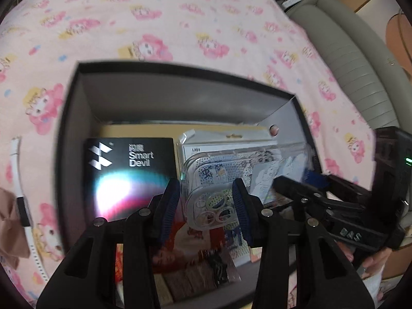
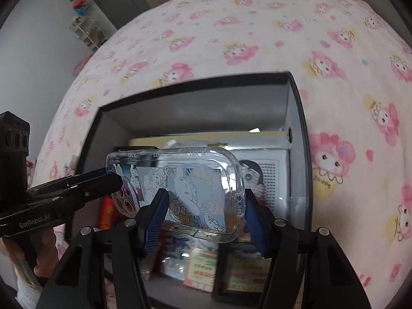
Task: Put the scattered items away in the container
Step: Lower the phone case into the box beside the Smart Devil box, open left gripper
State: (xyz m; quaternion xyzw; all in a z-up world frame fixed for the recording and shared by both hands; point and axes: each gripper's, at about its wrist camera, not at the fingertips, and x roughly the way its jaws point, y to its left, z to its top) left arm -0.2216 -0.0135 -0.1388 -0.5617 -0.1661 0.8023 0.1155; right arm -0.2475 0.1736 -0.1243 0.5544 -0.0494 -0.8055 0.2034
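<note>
A dark open box (image 1: pixel 77 118) (image 2: pixel 301 118) stands on the pink bedspread and holds several items. A clear phone case with cartoon prints (image 1: pixel 219 180) (image 2: pixel 185 188) hovers over the box. My left gripper (image 1: pixel 206 195) is open, its jaws on either side of the case's camera end without clamping it. My right gripper (image 2: pixel 203 213) has its blue pads (image 2: pixel 157 216) against both edges of the case and holds it. A black "Smart Devil" pack (image 1: pixel 128 175) and a white packaged case (image 2: pixel 267 180) lie inside.
A white watch strap (image 1: pixel 23 206) and a brown bow (image 1: pixel 10 226) lie on the bedspread (image 1: pixel 154 25) left of the box. A grey padded bed edge (image 1: pixel 347 59) runs on the right. Cards and packets (image 2: pixel 203 267) fill the box's near end.
</note>
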